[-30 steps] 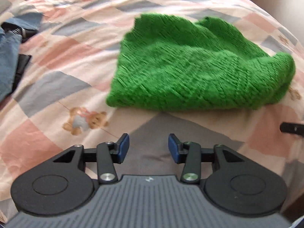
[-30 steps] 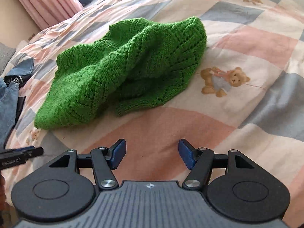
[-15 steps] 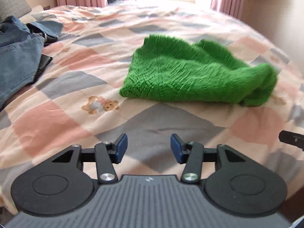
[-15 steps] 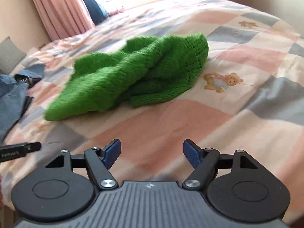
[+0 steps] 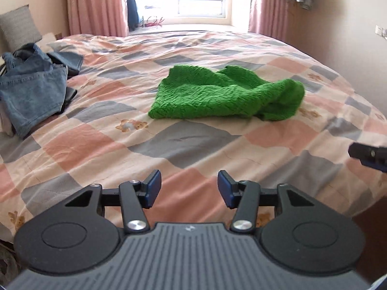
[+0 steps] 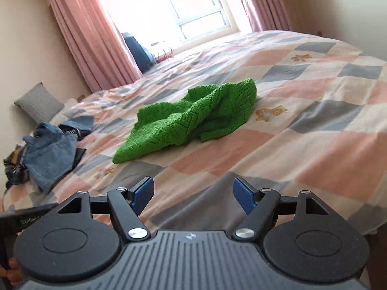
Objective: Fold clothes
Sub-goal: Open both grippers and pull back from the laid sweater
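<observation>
A green knitted garment lies loosely folded and rumpled in the middle of the checked bed cover; it also shows in the right wrist view. My left gripper is open and empty, held above the bed's near edge, well short of the garment. My right gripper is open and empty, also back near the bed's edge. The right gripper's tip shows at the right edge of the left wrist view.
A heap of blue jeans and dark clothes lies at the bed's left side, also in the right wrist view. A grey pillow leans at the far left. Pink curtains and a window stand behind the bed.
Both grippers have pulled back and up from the green garment, which now lies farther away and smaller in both views. Both stayed open and empty.
</observation>
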